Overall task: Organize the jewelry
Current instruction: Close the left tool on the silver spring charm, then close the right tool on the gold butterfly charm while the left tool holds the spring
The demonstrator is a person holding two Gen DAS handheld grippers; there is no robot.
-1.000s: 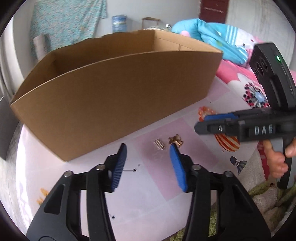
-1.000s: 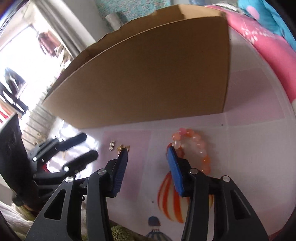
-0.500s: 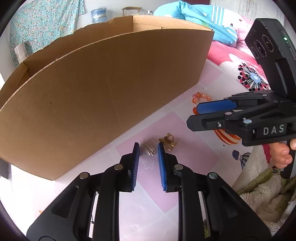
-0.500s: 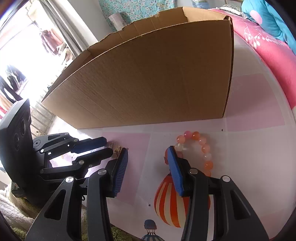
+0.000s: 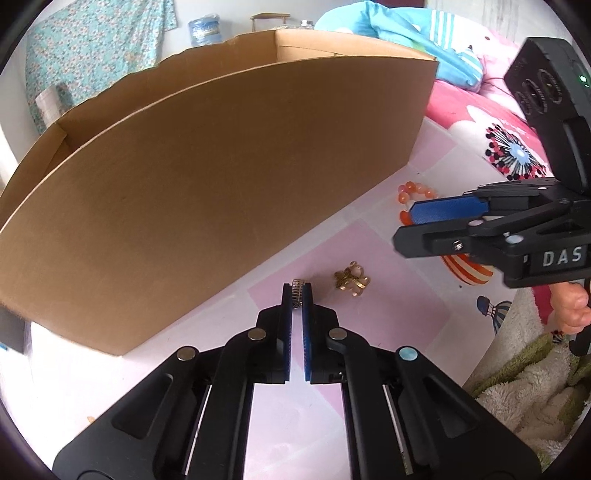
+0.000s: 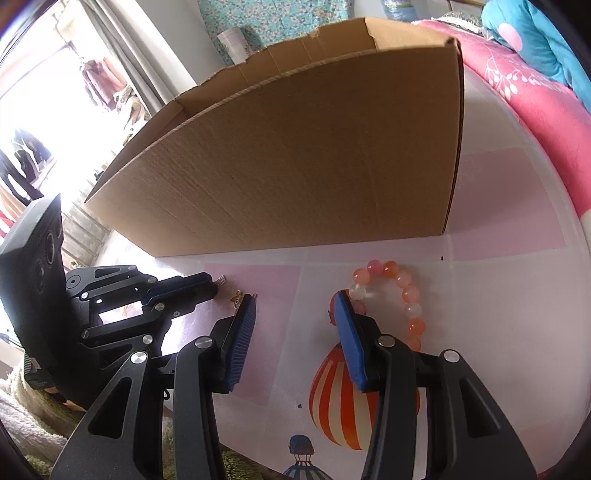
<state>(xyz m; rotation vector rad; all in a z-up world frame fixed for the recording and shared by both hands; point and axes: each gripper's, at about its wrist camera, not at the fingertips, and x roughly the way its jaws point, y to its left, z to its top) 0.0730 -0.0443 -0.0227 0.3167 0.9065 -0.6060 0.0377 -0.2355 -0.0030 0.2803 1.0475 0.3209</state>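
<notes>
My left gripper (image 5: 296, 295) is shut on a small silver ribbed ring (image 5: 296, 290) on the pink-and-white cloth, just in front of the cardboard box (image 5: 221, 166). A gold jewelry piece (image 5: 351, 282) lies just right of it. My right gripper (image 6: 295, 310) is open and low over the cloth, its right pad at the edge of an orange-and-white bead bracelet (image 6: 402, 295). The bracelet also shows in the left wrist view (image 5: 413, 194), partly hidden behind the right gripper (image 5: 424, 229). The left gripper appears in the right wrist view (image 6: 210, 286), the gold piece (image 6: 238, 296) beside it.
The tall cardboard box (image 6: 295, 166) stands open-topped right behind the jewelry. A pink quilt (image 6: 535, 92) and blue bedding (image 5: 406, 33) lie to the right. A fluffy white-green blanket (image 5: 517, 387) is at the near right edge.
My left gripper moved forward and closed from open onto the silver ring. The right gripper edged forward toward the bracelet and stayed open.
</notes>
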